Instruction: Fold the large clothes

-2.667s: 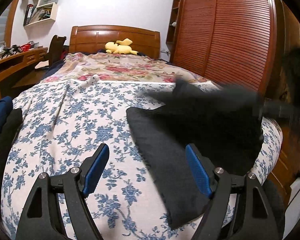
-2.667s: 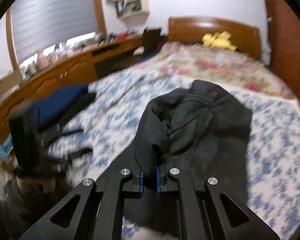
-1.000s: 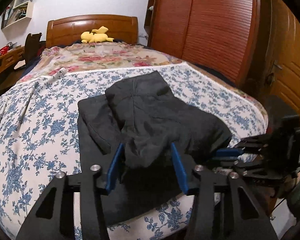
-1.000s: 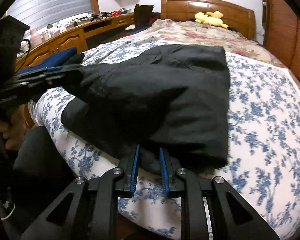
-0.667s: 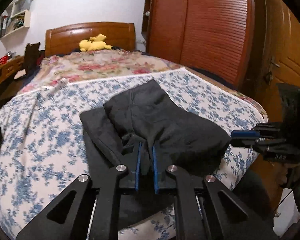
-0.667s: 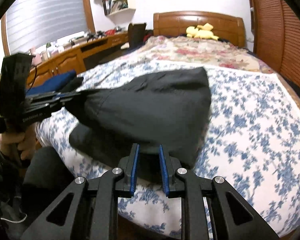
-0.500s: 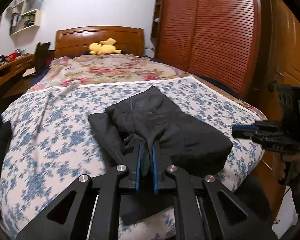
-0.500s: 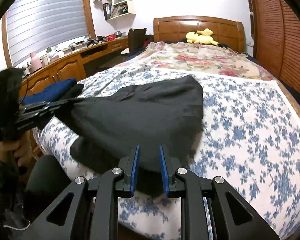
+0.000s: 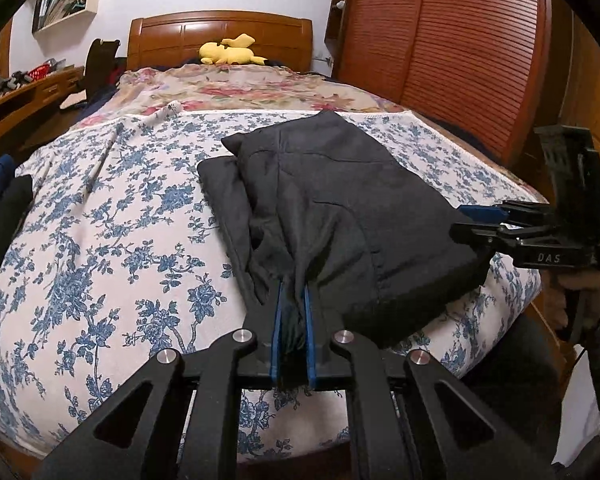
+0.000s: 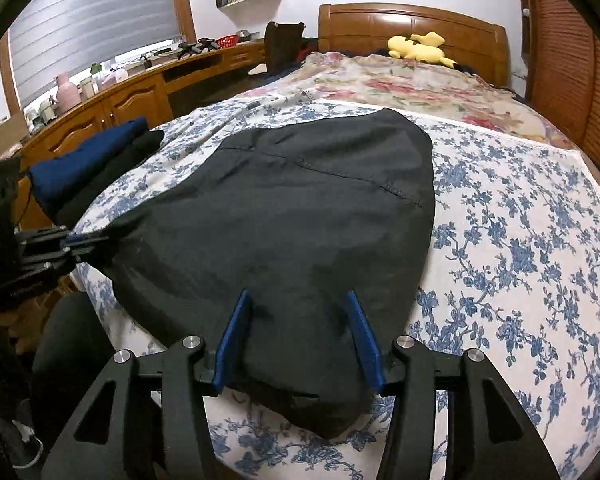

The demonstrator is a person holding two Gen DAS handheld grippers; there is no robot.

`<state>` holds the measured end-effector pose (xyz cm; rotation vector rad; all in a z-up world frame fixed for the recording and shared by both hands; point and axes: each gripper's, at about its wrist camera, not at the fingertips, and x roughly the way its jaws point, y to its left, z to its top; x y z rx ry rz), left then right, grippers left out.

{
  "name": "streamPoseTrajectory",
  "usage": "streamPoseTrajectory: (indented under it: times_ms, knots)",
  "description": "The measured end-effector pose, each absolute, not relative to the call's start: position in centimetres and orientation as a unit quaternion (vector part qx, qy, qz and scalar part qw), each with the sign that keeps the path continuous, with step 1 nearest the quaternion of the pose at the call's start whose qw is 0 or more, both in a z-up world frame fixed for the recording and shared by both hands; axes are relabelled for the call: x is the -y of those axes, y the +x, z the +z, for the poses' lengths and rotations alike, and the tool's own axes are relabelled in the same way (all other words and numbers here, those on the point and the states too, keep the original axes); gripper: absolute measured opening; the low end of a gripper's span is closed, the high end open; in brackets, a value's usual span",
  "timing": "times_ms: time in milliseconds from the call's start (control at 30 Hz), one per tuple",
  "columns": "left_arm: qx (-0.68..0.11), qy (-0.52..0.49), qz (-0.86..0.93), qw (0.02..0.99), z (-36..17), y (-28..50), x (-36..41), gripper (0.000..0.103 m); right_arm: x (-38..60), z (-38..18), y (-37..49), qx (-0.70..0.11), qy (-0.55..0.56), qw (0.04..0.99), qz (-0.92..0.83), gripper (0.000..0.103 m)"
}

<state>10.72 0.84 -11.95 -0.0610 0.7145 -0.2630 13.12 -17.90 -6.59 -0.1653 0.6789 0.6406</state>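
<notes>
So this looks like the tail end of a fold pass on the black garment (image 9: 340, 208), which sits on the bed (image 9: 100, 240) near the foot edge, doubled over on itself with a lower layer poking out at about 9 o'clock of the top layer in the left wrist view. The left claw (image 9: 292, 308) is pinched together on a bunched bit of the near hem, fabric clearly squeezed between the blue pads. The right claw (image 10: 296, 320) is opening up, pads spread apart with the cloth's near edge lying between them but not pressed, so I'd say it's letting go after laying its corner down. Long axis of the garment seems to run from the near edge up toward the headboard (image 10: 412, 20) at 12 o'clock, with the narrower end pointing that way, though it's lumpy enough that I wouldn't swear to it. Next move, my guess: the left claw needs to release too, then both should regrip for another fold or smooth the top layer flat. There's a folded navy and black stack (image 10: 88, 164) off at 9 o'clock in the right wrist view, probably where this ends up.
</notes>
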Motion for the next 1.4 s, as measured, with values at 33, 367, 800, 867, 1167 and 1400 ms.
streamPoseTrajectory:
  times_ms: [33,367,800,867,1167,1400]
  knots:
    - [-0.349,-0.027,-0.127,0.928,-11.9,10.7,-0.9,0.01,17.7,-6.5,13.2,-0.328,-0.083,0.89,0.307,0.053]
    - [-0.333,-0.027,-0.103,0.937,-10.9,10.0,-1.5,0.055,17.6,-5.6,12.5,-0.323,-0.095,0.889,0.311,0.053]
    - [-0.357,-0.034,-0.083,0.93,-13.0,9.4,-3.0,0.084,19.9,-4.4,21.8,-0.321,-0.099,0.895,0.295,0.059]
    - [-0.36,-0.037,-0.079,0.929,-13.4,9.2,-3.2,0.084,19.4,-4.7,24.0,-0.327,-0.101,0.893,0.293,0.06]
    - [-0.367,-0.048,-0.066,0.927,-13.9,9.1,-4.3,0.084,16.4,-6.8,34.7,-0.379,-0.072,0.881,0.274,0.066]
    - [-0.37,-0.049,-0.068,0.925,-14.0,9.6,-4.8,0.084,15.3,-9.1,39.9,-0.428,-0.01,0.853,0.297,0.083]
